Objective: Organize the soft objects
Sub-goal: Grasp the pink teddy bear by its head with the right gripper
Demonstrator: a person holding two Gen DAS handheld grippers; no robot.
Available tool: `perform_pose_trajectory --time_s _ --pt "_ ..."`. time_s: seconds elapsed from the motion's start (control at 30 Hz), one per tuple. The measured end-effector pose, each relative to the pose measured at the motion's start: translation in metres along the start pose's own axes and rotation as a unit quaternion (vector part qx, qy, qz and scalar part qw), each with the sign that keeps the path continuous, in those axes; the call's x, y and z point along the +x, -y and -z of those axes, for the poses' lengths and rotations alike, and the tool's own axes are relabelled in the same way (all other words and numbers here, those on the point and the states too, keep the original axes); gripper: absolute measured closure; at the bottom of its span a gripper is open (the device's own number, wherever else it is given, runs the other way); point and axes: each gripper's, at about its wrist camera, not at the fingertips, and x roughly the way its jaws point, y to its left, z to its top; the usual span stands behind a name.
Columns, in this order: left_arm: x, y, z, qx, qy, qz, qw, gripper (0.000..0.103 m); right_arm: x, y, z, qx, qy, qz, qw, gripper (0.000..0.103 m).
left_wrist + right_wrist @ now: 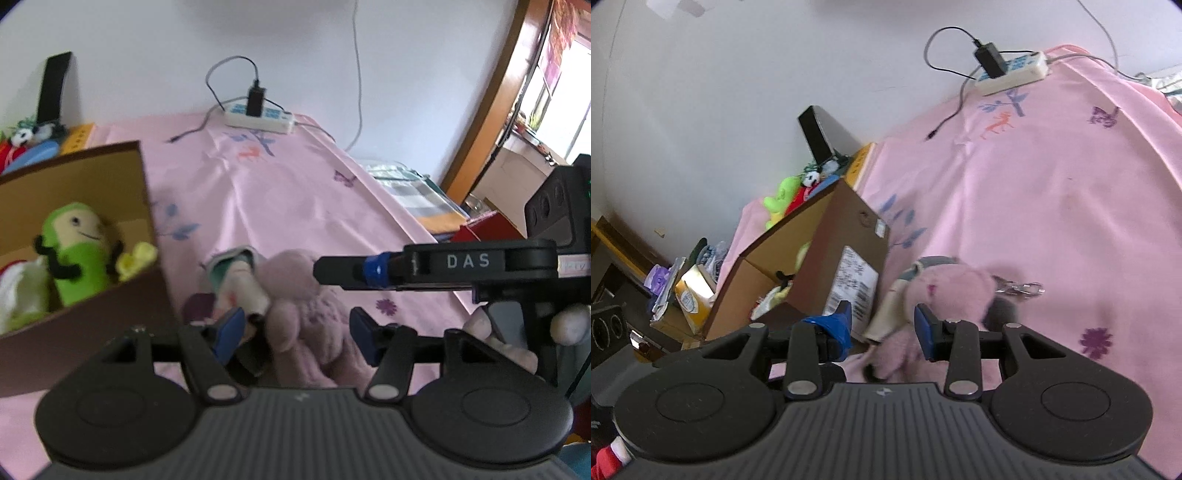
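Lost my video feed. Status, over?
Both grippers open: left gripper, right gripper, around pink plush on bed. Cardboard box left. Nothing blocking.

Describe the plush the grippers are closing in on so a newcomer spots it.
On the pink bedsheet, just right of the open cardboard box, lies a pale mauve plush toy. Unlike the green plush inside the box, it is outside, with a metal clip attached.

Pink printed bedsheet (280, 192) over a bed. Lying on it: open cardboard box (110, 306) at left, pale pink plush toy (306, 314) just beside the box, white power strip (260, 120) by the far wall.
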Motion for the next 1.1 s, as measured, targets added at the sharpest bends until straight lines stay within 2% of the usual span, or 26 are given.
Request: perform_pose_trajectory --time_s 0.2,0.67,0.87,1.1 --pt "0.026 0.016 -0.002 0.008 -0.016 0.010 0.9998 0.043 -0.006 0.023 -0.001 0.018 -0.010 0.012 1.000 0.082" --pt "0.068 0.016 -0.012 0.023 -0.043 -0.011 0.9988 0.040 0.007 0.050 -0.011 0.044 -0.049 -0.006 0.998 0.081" --pt "0.082 0.003 -0.012 0.004 -0.062 -0.011 0.9980 0.040 0.022 0.052 -0.015 0.043 -0.078 -0.021 0.996 0.080" --pt "0.092 -0.004 -0.012 -0.012 -0.067 -0.002 0.9977 0.038 0.038 0.055 -0.017 0.037 -0.096 -0.020 0.995 0.077"
